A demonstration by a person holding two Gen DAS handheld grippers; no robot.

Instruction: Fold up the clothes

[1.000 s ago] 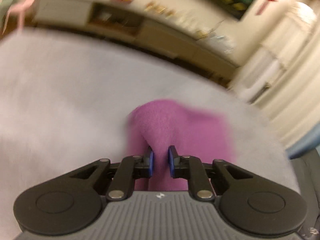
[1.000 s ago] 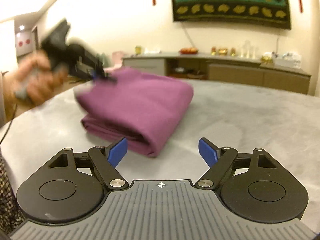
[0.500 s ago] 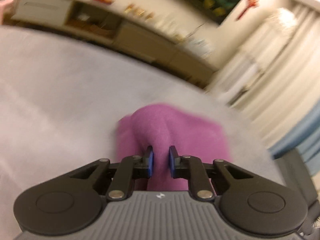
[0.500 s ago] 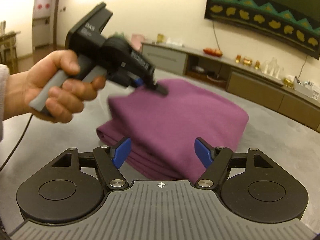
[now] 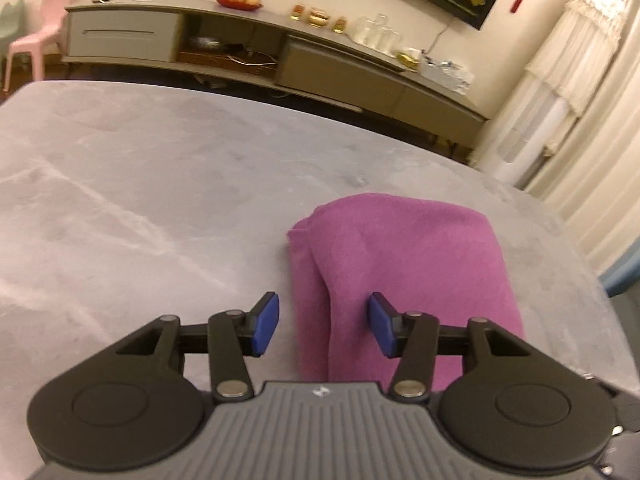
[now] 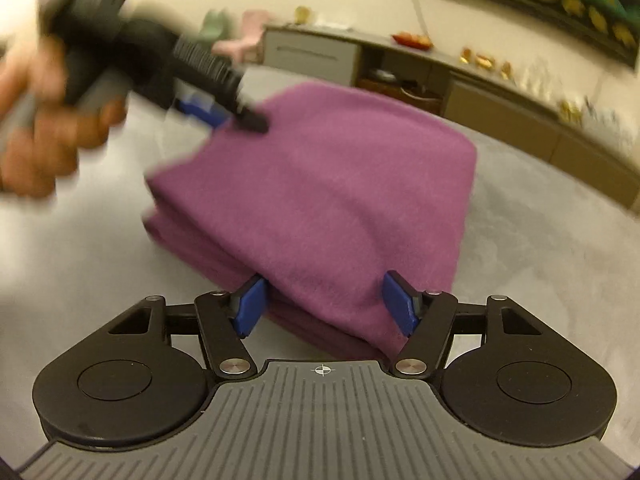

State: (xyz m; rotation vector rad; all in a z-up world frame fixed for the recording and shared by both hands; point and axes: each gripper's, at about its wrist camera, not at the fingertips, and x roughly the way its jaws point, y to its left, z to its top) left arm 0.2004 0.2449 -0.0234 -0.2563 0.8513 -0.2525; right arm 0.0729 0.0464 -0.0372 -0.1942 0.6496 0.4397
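A folded purple cloth [image 5: 404, 280] lies on the grey surface [image 5: 140, 184], toward its right side in the left wrist view. The left gripper [image 5: 324, 326] has just been opening its jaws: they stand released, the left pad over bare surface, the right pad over the cloth, with the cloth's near left edge between them and neither pad pressing it. In the right wrist view the right gripper [image 6: 326, 306] has its jaws parted and just been closing; the near corner of the cloth [image 6: 320, 200] sits between the pads, not yet pinched. At the far left, a hand [image 6: 44, 128], blurred, holds the left gripper at the cloth's far edge.
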